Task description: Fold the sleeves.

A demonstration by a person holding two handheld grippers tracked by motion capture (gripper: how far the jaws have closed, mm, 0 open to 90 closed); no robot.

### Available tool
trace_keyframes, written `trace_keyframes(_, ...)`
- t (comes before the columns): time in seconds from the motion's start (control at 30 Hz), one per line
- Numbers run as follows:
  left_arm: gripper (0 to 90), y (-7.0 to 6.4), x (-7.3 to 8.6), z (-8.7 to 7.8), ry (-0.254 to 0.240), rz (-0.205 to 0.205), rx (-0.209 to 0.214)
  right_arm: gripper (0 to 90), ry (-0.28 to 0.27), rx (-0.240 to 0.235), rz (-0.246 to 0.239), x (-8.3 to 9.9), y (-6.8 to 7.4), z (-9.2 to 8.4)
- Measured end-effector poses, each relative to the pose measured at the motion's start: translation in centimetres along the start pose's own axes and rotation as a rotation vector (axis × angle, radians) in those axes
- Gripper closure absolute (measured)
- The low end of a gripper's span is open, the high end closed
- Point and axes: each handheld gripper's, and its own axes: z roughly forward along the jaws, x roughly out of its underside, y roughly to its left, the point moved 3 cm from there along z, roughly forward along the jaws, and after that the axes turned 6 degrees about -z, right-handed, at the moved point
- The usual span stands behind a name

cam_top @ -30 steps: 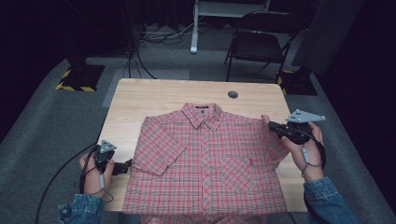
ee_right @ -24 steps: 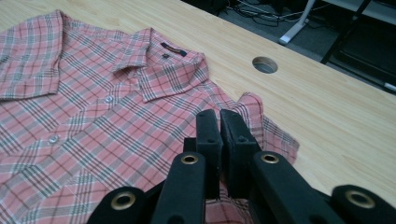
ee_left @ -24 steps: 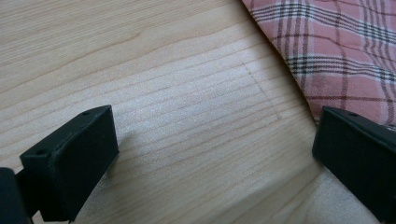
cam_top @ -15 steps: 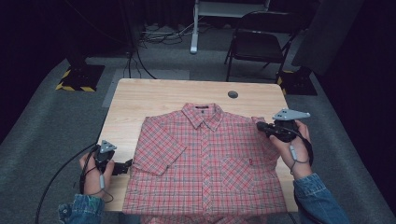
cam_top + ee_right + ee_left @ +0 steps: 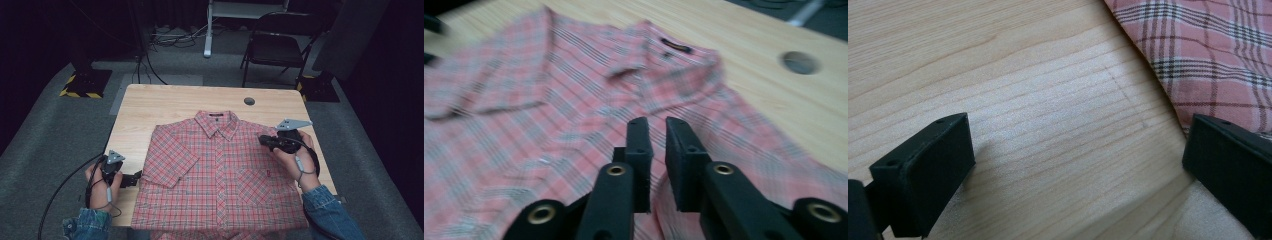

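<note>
Right claw nearly closed, opening slightly, empty, over shirt

Looks like a dark lab/studio from my feed: grey carpet, hazard-striped stand bases, floor cables, folding chair.

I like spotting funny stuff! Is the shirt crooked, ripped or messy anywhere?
Nothing stands out. The plaid shirt lies flat and buttoned on the wooden table, collar at the far side. One sleeve is spread out; its hem hangs slightly over the near edge. No rips show.
</note>
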Motion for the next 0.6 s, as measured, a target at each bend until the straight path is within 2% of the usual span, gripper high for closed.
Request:
trace_keyframes(0.03,0.3,0.0,0.0,0.0,0.0,0.0,0.0,75.1,-0.019,-0.05,0.024,-0.2,0.4,0.3)
trace_keyframes(0.07,0.3,0.0,0.0,0.0,0.0,0.0,0.0,75.1,-0.019,-0.05,0.024,-0.2,0.4,0.3)
trace_keyframes(0.17,0.3,0.0,0.0,0.0,0.0,0.0,0.0,65.1,-0.081,-0.077,0.043,-0.8,0.6,0.2)
trace_keyframes(0.23,0.3,0.0,0.0,0.0,0.0,0.001,0.0,55.7,-0.118,-0.061,0.048,-1.0,0.5,-0.1)
trace_keyframes(0.3,0.4,0.0,0.0,0.0,0.0,0.001,0.001,46.7,-0.167,-0.065,0.062,-1.2,0.2,-0.5)
trace_keyframes(0.37,0.3,0.0,0.0,0.0,0.0,0.001,0.001,46.1,-0.173,-0.058,0.055,-1.2,0.1,-0.7)
trace_keyframes(0.43,0.3,0.0,0.0,0.0,0.0,0.0,0.001,38.7,-0.183,-0.049,0.055,-1.1,-0.1,-0.8)
trace_keyframes(0.6,0.3,0.0,0.0,0.0,0.0,0.0,0.001,33.6,-0.179,-0.014,0.001,-1.0,-0.1,-0.9)
